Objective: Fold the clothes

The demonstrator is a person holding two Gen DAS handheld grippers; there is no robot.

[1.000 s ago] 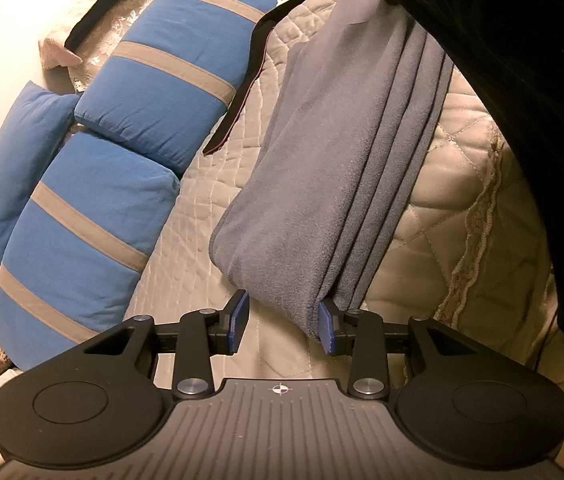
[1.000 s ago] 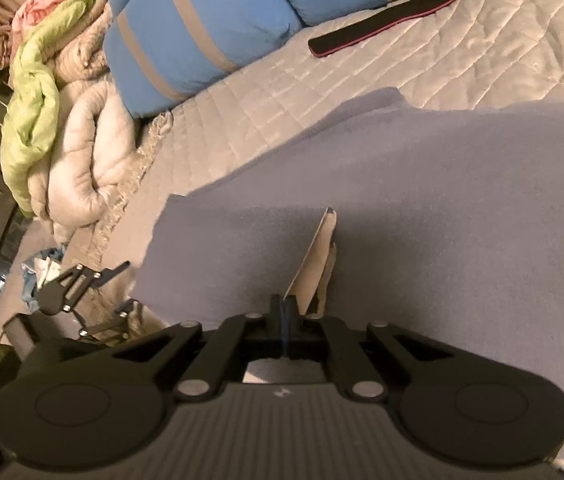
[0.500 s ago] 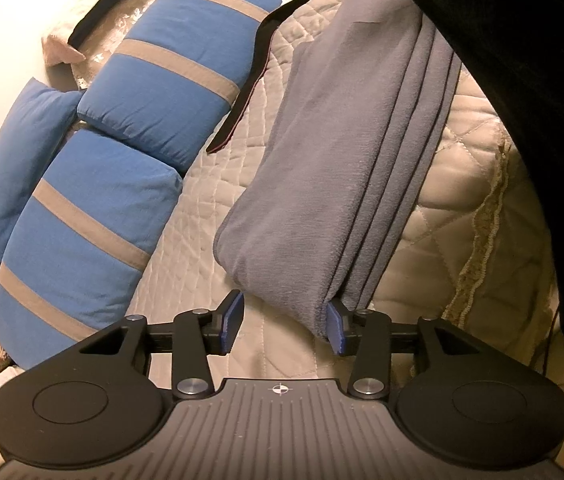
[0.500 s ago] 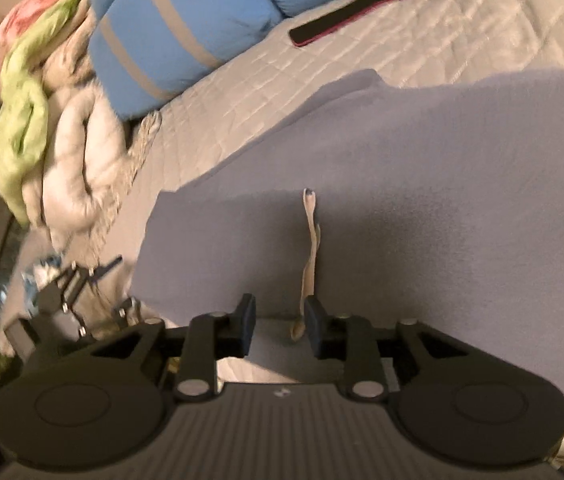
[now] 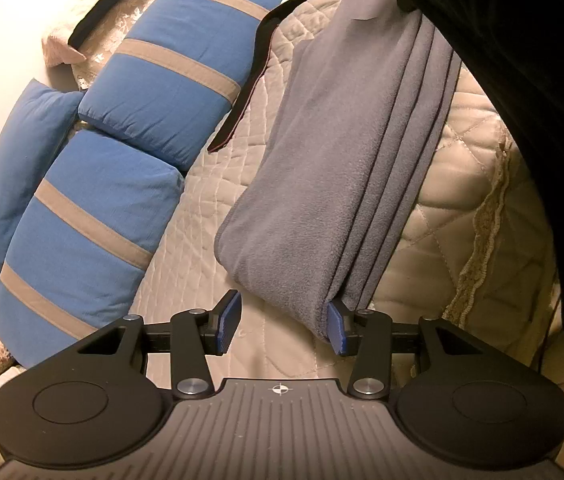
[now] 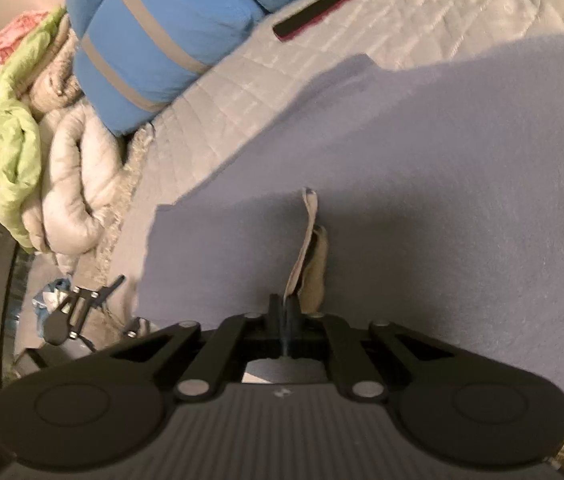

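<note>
The grey fleece garment (image 5: 334,152) lies folded lengthwise on the quilted bed (image 5: 209,216), beside the blue striped pillows (image 5: 149,92). The left gripper (image 5: 284,322) is released; the garment's near corner sits between its fingers, touching only the right-hand pad. The right gripper (image 6: 285,308) is clenched on the garment's label (image 6: 309,236), above the grey fleece.

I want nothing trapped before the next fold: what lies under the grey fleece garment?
The cream quilted bedspread shows around the folded grey fleece garment; anything directly beneath it is covered.
</note>
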